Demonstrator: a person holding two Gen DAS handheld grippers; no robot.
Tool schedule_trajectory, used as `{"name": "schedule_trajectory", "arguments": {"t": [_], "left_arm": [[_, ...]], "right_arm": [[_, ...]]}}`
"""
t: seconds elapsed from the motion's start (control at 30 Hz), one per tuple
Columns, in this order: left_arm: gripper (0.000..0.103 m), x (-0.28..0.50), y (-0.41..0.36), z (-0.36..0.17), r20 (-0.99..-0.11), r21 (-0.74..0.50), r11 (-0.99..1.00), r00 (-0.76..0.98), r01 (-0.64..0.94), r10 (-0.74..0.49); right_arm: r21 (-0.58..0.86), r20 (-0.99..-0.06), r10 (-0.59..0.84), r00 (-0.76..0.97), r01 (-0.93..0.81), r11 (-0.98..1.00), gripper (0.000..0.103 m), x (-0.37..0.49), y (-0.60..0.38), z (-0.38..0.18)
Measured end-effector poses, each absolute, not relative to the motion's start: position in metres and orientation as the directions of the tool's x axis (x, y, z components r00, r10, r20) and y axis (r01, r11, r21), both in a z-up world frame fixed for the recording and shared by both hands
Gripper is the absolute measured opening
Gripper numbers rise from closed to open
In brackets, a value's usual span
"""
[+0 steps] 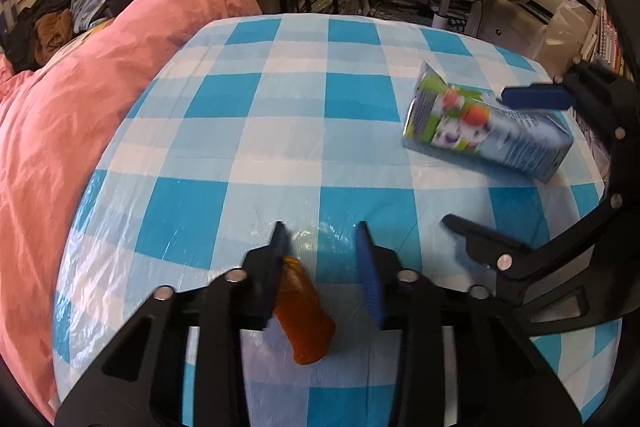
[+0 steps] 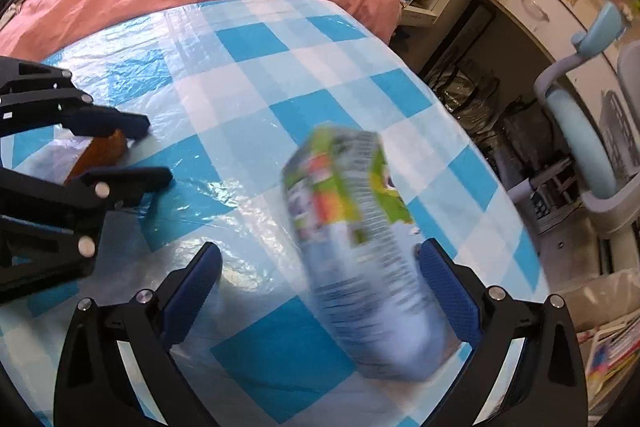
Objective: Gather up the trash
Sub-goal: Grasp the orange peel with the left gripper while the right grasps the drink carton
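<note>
Nothing is collected yet. The left gripper (image 1: pixel 322 231), jaws narrowed, straddles the orange bottle (image 1: pixel 306 319) at six o'clock without gripping it. The right gripper (image 2: pixel 320 259), jaws wide, straddles the carton (image 2: pixel 360 251).

You are looking at two pieces of trash lying on the blue-checked plastic sheet. The carton (image 1: pixel 486 129), printed in green, purple and pale blue, is lying on its side at the right of the left wrist view. The small amber-orange bottle (image 1: pixel 306 323) is lying tilted at lower centre.
</note>
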State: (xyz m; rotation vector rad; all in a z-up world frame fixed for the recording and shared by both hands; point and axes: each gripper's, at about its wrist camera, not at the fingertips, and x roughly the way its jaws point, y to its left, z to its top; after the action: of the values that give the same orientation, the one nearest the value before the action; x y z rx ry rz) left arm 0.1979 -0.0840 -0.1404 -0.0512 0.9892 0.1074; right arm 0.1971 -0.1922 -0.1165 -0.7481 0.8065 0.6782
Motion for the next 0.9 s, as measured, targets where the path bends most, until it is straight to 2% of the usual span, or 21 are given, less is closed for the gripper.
{"name": "schedule_trajectory", "arguments": {"t": [0.07,0.1,0.13,0.2,0.23,0.27,0.33,0.4,0.43,0.47,0.53,0.6,0.67,0.83,0.9], "left_arm": [[0.019,0.198,-0.083,-0.14,-0.834,-0.007,0.994,0.549,-0.113,0.057],[0.017,0.198,-0.082,-0.14,-0.834,-0.019,0.994,0.549,-0.11,0.045],[0.014,0.198,-0.082,-0.14,-0.834,-0.024,0.994,0.55,-0.107,0.039],[0.012,0.197,-0.084,-0.14,-0.834,-0.028,0.995,0.552,-0.095,0.029],[0.008,0.196,-0.085,-0.139,-0.833,-0.029,0.996,0.553,-0.09,0.026],[0.008,0.196,-0.086,-0.139,-0.831,-0.031,0.996,0.555,-0.085,0.022],[0.007,0.194,-0.087,-0.136,-0.829,-0.032,0.996,0.56,-0.078,0.017],[0.008,0.193,-0.084,-0.136,-0.833,-0.049,0.996,0.553,-0.075,0.0],[0.008,0.193,-0.083,-0.137,-0.837,-0.054,0.996,0.547,-0.075,-0.005],[0.008,0.193,-0.081,-0.138,-0.839,-0.058,0.995,0.544,-0.079,-0.006],[0.009,0.192,-0.077,-0.138,-0.844,-0.065,0.994,0.536,-0.092,-0.005],[0.017,0.193,-0.072,-0.138,-0.848,-0.073,0.991,0.53,-0.11,-0.003],[0.033,0.192,-0.066,-0.136,-0.845,-0.077,0.987,0.535,-0.138,0.009],[0.041,0.193,-0.069,-0.14,-0.855,-0.024,0.99,0.517,-0.136,0.05],[0.045,0.193,-0.077,-0.141,-0.856,0.021,0.993,0.511,-0.114,0.077]], "right_arm": [[-0.291,-0.817,0.264,0.512,-0.762,0.579,0.094,0.195,-0.196,-0.115],[-0.274,-0.813,0.277,0.512,-0.756,0.595,0.092,0.193,-0.198,-0.113],[-0.271,-0.808,0.279,0.519,-0.748,0.606,0.087,0.192,-0.2,-0.111],[-0.261,-0.797,0.282,0.534,-0.726,0.636,0.074,0.188,-0.204,-0.106],[-0.251,-0.792,0.286,0.539,-0.715,0.652,0.058,0.188,-0.206,-0.103],[-0.231,-0.788,0.289,0.543,-0.696,0.68,0.046,0.187,-0.21,-0.098],[-0.176,-0.798,0.309,0.517,-0.691,0.701,0.034,0.19,-0.213,-0.095],[-0.209,-0.796,0.288,0.533,-0.688,0.695,0.035,0.188,-0.21,-0.096],[-0.229,-0.794,0.277,0.54,-0.689,0.687,0.041,0.188,-0.208,-0.097],[-0.247,-0.794,0.268,0.546,-0.692,0.679,0.063,0.188,-0.205,-0.097],[-0.293,-0.774,0.266,0.574,-0.699,0.653,0.08,0.186,-0.2,-0.096],[-0.35,-0.769,0.248,0.589,-0.713,0.607,0.082,0.187,-0.192,-0.094],[-0.397,-0.773,0.214,0.597,-0.719,0.57,0.088,0.193,-0.188,-0.096],[-0.353,-0.845,0.147,0.514,-0.744,0.567,0.088,0.219,-0.189,-0.114],[-0.258,-0.865,0.199,0.46,-0.749,0.61,0.081,0.225,-0.197,-0.115]]}}
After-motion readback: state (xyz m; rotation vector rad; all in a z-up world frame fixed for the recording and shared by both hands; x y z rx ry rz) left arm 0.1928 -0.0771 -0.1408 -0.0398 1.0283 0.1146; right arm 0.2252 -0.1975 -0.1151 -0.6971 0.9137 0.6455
